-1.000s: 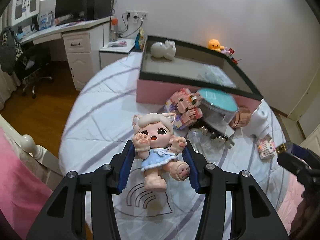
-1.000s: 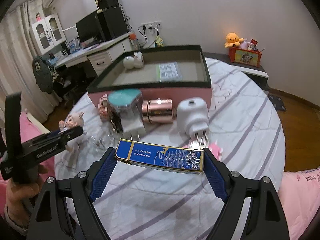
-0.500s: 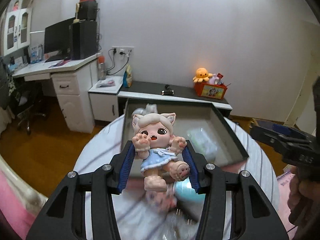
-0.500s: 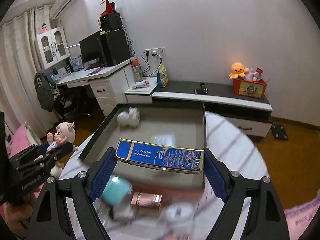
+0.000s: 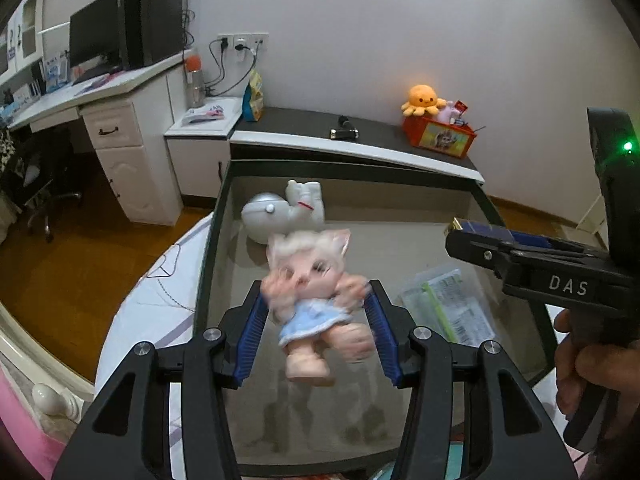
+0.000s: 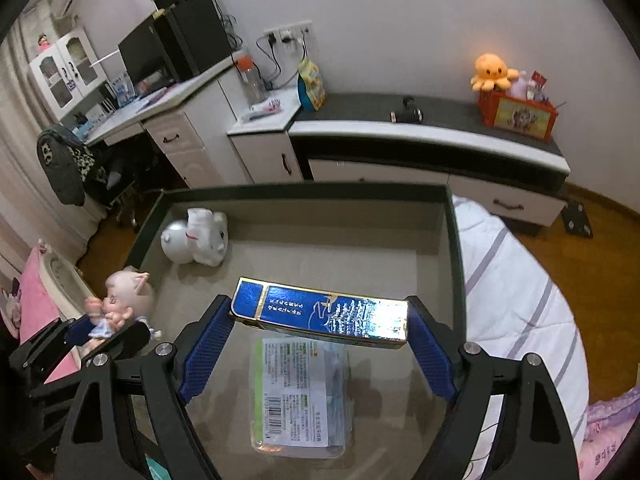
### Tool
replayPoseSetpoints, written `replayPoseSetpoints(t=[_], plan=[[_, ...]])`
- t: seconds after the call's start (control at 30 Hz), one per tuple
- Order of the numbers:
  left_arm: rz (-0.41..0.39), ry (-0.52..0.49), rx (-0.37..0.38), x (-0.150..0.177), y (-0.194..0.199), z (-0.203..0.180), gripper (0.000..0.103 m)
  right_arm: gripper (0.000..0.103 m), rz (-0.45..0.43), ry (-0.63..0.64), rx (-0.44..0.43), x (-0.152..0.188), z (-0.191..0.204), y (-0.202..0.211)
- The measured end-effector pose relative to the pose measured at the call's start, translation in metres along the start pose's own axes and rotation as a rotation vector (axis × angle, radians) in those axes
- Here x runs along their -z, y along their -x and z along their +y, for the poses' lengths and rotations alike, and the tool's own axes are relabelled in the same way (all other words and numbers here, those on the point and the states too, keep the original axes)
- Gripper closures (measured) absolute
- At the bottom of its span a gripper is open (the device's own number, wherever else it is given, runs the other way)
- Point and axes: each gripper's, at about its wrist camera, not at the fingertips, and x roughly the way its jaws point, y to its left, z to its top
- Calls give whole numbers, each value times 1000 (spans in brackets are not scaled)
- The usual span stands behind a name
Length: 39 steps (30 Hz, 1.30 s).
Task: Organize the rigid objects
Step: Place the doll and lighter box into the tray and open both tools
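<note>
- Doll figure (image 5: 316, 300) in a blue dress, blurred in the left wrist view, sitting between the blue pads (image 5: 252, 332) of the left gripper (image 5: 316, 332); looks loose and tilted rather than squeezed, where half a second ago sharp and clamped upright — judged to be just let go or slipping, grip state not certain.
- Same doll (image 6: 120, 304) seen from the right wrist view, at the near-left corner of the box, above its floor.
- Blue and gold carton (image 6: 320, 312) clamped lengthwise by the right gripper (image 6: 320, 344), pads pressed on both short ends, held level over the box interior.
- Directly beneath the carton: a clear packet with a printed label (image 6: 300, 392), flat on the box floor.
- Further in, at the far-left corner: a white figurine with a silver ball (image 6: 196, 236), lying on its side.
- Around all of it: the dark-rimmed box (image 6: 452, 264) on a striped white bedspread (image 6: 516, 304).
- Change since a second ago: both grippers brought from the clutter on the bed up over the open box, loads carried along.
- Meaning for the task: transport done for both items; release into the box the step in hand, doll first, carton next, ideally beside the packet rather than on it.
- Risk: doll tumbling against the figurine.
</note>
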Motion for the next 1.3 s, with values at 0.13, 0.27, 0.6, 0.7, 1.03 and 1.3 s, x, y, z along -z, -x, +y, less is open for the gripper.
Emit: replayPoseSetpoints(t=[0.13, 0.27, 0.6, 0.7, 1.03, 1.3], plan=[[-67, 6, -9, 1, 18, 1, 13, 0, -12, -17, -10, 4, -4, 9], [-138, -10, -18, 5, 47, -3, 5, 0, -53, -55, -21, 10, -7, 30], [-246, -3, -40, 40, 123, -11, 0, 0, -231, -57, 21, 65, 15, 120], [-266, 0, -52, 55, 145, -12, 0, 0, -270, -36, 60, 91, 23, 143], [-339, 11, -131, 113, 206, -14, 0, 0, -377, -14, 203, 177, 33, 198], [-349, 25, -150, 150, 230, -18, 0, 0, -434, -4, 264, 219, 43, 235]])
